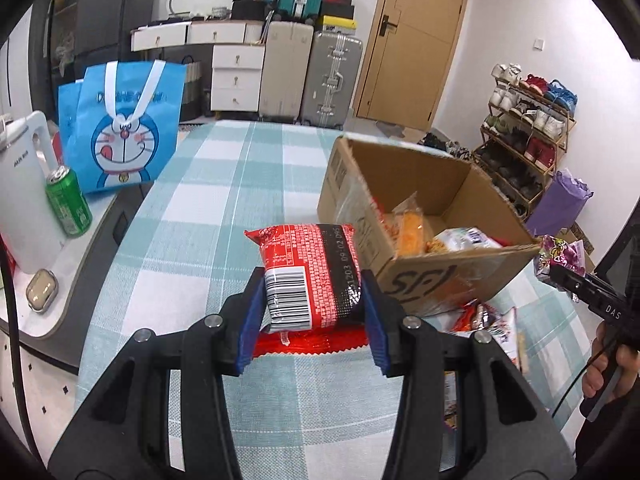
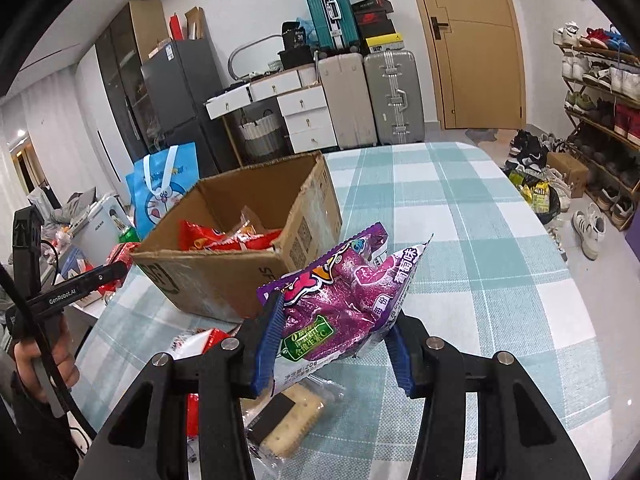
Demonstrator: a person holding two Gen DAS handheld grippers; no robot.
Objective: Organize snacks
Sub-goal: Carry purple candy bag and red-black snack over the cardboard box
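In the left wrist view we see our left claw (image 1: 312, 300) clamped on a red noodle packet (image 1: 310, 274) at lower centre, its long axis running away from the camera toward the cardboard box (image 1: 460, 272) at right, barcode end nearest us. In the right wrist view our right claw (image 2: 332, 340) is clamped on a purple snack bag (image 2: 344, 300), tilted toward the upper right, above the checked surface (image 2: 480, 280).
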